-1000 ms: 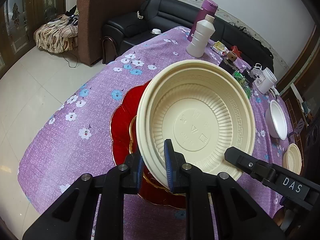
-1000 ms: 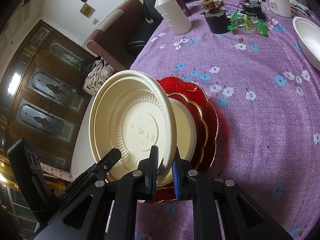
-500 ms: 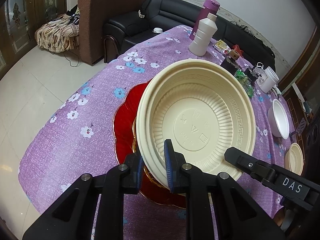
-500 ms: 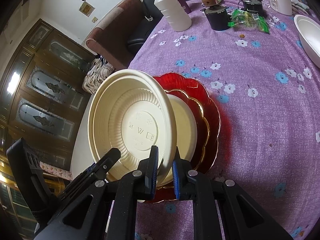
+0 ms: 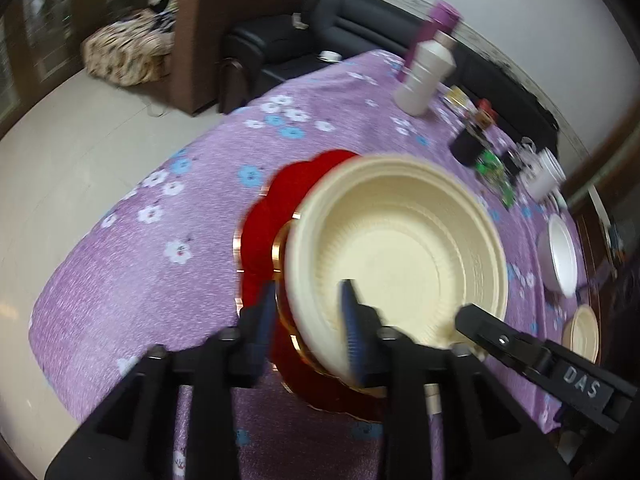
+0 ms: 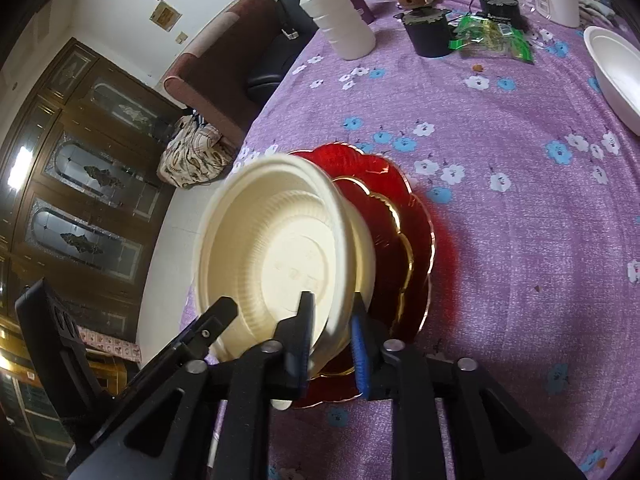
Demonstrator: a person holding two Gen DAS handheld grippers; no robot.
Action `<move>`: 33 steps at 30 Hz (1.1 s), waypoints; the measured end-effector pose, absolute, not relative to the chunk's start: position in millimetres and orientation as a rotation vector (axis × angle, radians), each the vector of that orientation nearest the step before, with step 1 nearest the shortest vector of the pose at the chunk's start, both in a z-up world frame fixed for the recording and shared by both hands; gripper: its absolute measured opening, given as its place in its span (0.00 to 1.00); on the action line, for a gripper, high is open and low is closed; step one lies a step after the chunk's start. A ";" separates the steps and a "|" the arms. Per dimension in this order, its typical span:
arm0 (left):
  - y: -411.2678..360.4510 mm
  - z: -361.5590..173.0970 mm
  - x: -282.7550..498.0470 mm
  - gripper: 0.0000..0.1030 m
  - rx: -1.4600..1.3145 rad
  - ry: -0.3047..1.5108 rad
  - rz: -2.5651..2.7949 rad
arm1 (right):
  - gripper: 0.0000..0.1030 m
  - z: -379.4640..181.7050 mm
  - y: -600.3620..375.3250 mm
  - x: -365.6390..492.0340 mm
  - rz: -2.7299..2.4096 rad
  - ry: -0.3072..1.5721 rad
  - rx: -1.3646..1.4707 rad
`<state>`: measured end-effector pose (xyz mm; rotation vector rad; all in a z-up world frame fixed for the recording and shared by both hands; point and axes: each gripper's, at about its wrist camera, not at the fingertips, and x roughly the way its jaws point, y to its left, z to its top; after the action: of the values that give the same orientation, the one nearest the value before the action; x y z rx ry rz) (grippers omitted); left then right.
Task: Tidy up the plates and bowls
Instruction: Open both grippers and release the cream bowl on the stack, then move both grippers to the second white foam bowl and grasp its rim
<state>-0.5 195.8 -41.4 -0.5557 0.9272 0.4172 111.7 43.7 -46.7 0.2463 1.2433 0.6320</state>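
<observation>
Stacking is well advanced near the front edge of the tabletop [image 6: 520, 208], which is covered by a purple cloth with flowers. A large red scalloped plate with a gold rim [image 6: 416, 216] lies lowest, a smaller red gold-rimmed plate [image 6: 390, 224] is seen on it, and a cream ribbed plastic bowl [image 5: 400, 244] is being set on top, tilted and blurred, over what appears to be another cream dish.

The left tongs [image 5: 308, 320] have just been opening; the bowl's near rim is between the pads but is no longer pinched. The right tongs [image 6: 330, 336] have likewise just been opening, with the opposite rim in the gap and daylight seen beside it. The bowl is judged to be at the moment of release, not yet settled flat.

Left to be gathered, as far as can be seen: a white bowl [image 5: 562, 256] and a small cream dish [image 5: 584, 332] farther along the tabletop. A white plastic bottle [image 6: 340, 24] and assorted clutter stand beyond, outside the task.
</observation>
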 end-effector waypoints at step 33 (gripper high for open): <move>-42.0 3.9 175.3 0.79 -0.312 0.887 0.016 | 0.65 -23.0 -267.5 217.8 0.229 0.989 0.701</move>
<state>175.3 -42.0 3.9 -0.3117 0.8872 0.0164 217.8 -267.5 -23.0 0.7008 0.9890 0.2291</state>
